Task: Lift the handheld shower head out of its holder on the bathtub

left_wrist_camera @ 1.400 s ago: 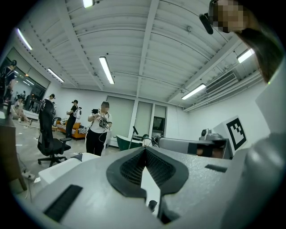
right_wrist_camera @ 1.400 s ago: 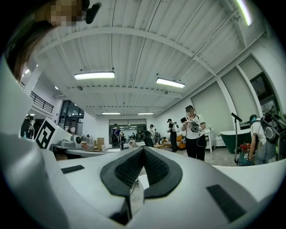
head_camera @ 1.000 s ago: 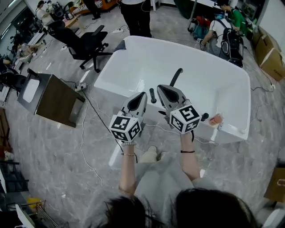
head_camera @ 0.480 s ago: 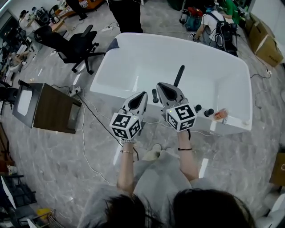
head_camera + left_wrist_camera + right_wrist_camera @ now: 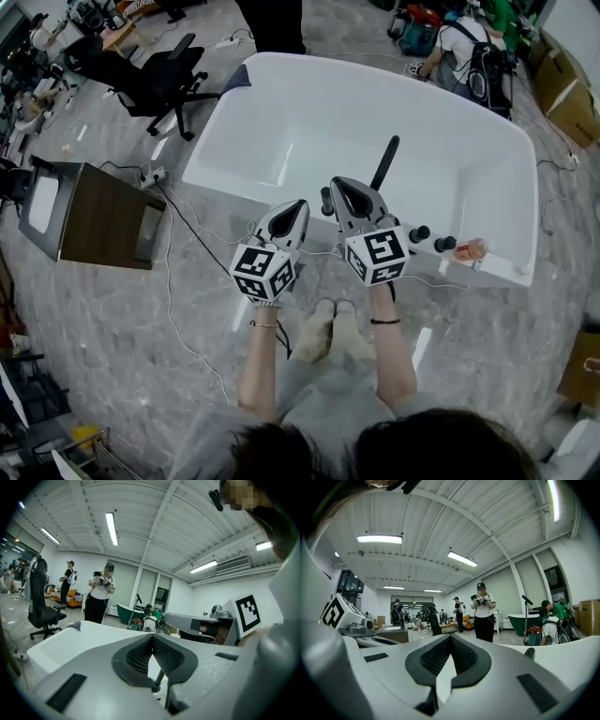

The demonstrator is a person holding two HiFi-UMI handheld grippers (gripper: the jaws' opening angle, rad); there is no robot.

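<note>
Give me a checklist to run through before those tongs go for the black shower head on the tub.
1. Shower head standing at the bathtub rim: ok.
2. Its holder in sight: cannot tell, the right tongs cover its foot.
3. Right tongs open for the handle: not ok, shut and empty.
4. Left tongs free: ok, shut, nothing between them.
5. Tongs touching the shower head: not ok, both apart from it.
6. Knobs out of the way: ok, on the rim to its right.
</note>
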